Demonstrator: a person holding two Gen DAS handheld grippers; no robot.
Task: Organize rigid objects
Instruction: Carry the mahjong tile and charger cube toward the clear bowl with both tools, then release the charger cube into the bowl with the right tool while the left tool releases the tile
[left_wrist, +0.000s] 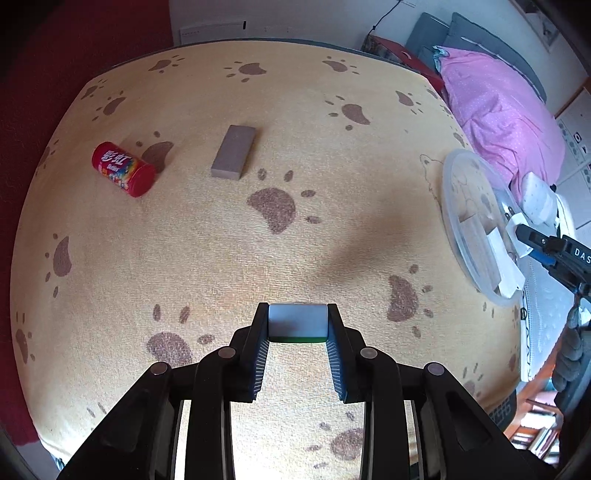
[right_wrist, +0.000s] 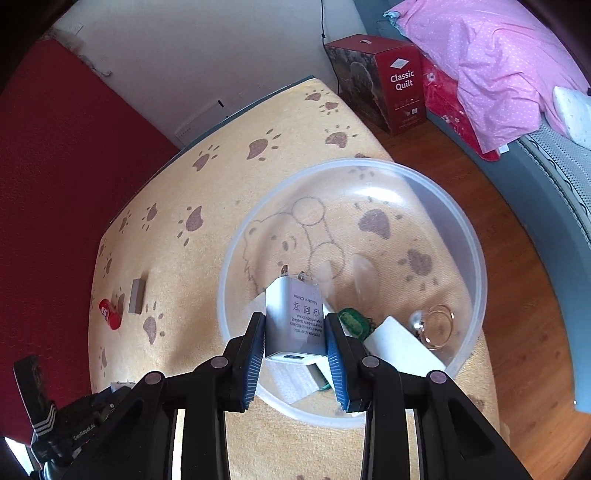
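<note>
My right gripper is pinching the white charger right over the clear bowl, prongs pointing away from me. My left gripper clamps a small tile (bowl well off to its right).

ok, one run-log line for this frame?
left gripper: shut on tile | right gripper: shut on charger, over clear bowl | left out: red can, grey block

Ahead of my left jaws the worktop lies open; only a grey block and red can sit far ahead-left. Below my right jaws, the clear bowl holds clutter nearest them, bare beyond.
</note>
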